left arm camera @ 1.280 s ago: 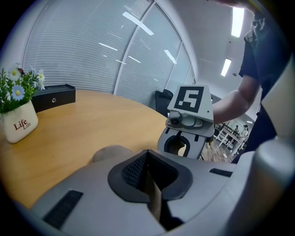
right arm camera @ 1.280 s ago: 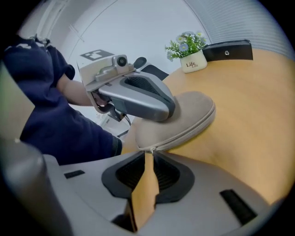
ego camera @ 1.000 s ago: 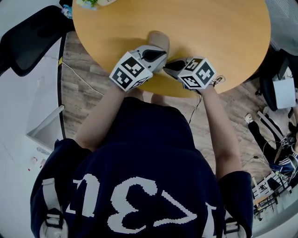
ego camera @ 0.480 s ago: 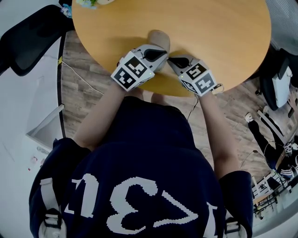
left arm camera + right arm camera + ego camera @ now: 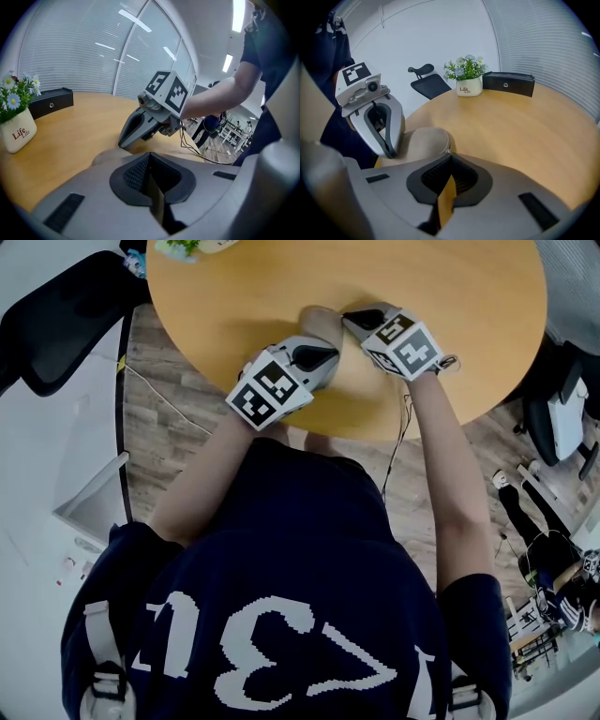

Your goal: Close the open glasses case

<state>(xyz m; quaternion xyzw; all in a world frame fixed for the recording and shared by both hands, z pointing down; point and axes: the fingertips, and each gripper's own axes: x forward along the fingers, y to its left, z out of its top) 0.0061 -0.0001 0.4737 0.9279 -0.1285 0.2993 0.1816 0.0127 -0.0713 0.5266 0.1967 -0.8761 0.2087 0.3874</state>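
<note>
A beige glasses case (image 5: 317, 319) lies on the round wooden table (image 5: 450, 296), near its front edge. In the right gripper view the case (image 5: 425, 140) is a rounded shell with no gap showing along its seam. My left gripper (image 5: 330, 346) is shut and empty, its tip at the case's near side; the case (image 5: 105, 158) shows just past its jaws (image 5: 150, 153). My right gripper (image 5: 346, 316) is shut and empty too, its tip at the case's right end. In its own view the jaws (image 5: 451, 154) meet beside the case. Whether either tip touches the case I cannot tell.
A white flower pot (image 5: 468, 86) and a black box (image 5: 508, 83) stand at the table's far side. A black office chair (image 5: 66, 315) is left of the table. A cable (image 5: 398, 442) hangs from the right gripper past the table's edge.
My right gripper has moved from the table's near edge out over the table to the case's right end. The left gripper has stayed beside the case.
</note>
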